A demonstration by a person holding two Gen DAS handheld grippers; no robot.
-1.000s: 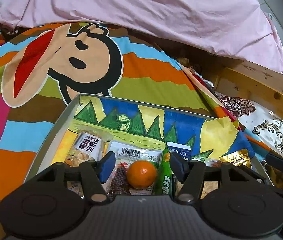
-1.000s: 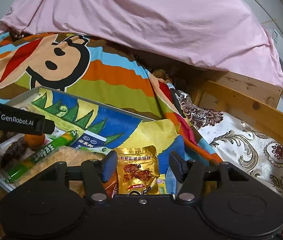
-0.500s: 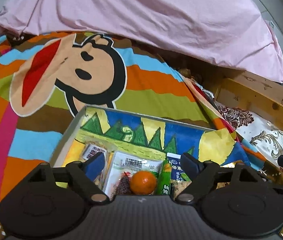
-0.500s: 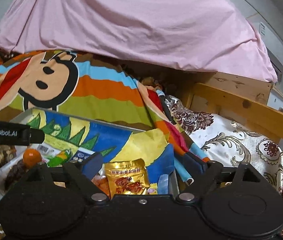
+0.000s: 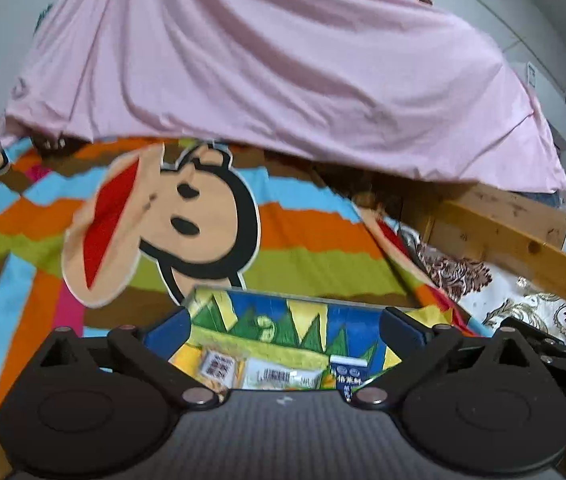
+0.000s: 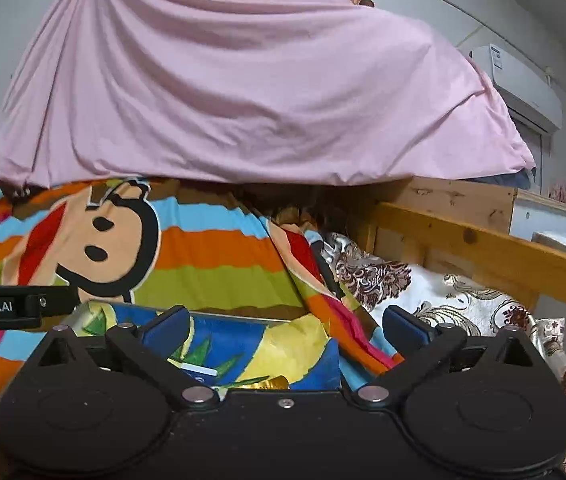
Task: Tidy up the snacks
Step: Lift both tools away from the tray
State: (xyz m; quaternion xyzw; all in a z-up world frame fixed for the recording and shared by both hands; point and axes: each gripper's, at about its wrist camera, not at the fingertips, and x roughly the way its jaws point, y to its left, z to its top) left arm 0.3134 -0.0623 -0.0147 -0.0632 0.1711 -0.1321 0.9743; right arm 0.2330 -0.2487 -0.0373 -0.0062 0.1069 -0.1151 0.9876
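Observation:
A shallow box (image 5: 283, 312) with a cartoon tree lining lies on the striped monkey blanket, holding snack packets (image 5: 279, 376). My left gripper (image 5: 285, 330) is wide open and empty above the box's near side. My right gripper (image 6: 285, 330) is wide open and empty over the box's right end (image 6: 267, 344), where a gold packet edge (image 6: 267, 383) peeks out. Most of the snacks are hidden behind the gripper bodies.
A pink sheet (image 6: 243, 92) hangs over the back. A wooden bed rail (image 6: 483, 248) and a floral cover (image 6: 463, 312) lie to the right. The left gripper's arm (image 6: 7, 306) shows at the left of the right wrist view.
Both grippers have opened wider and pulled up and back from the box. The orange and most packets have dropped out of sight below the gripper bodies.

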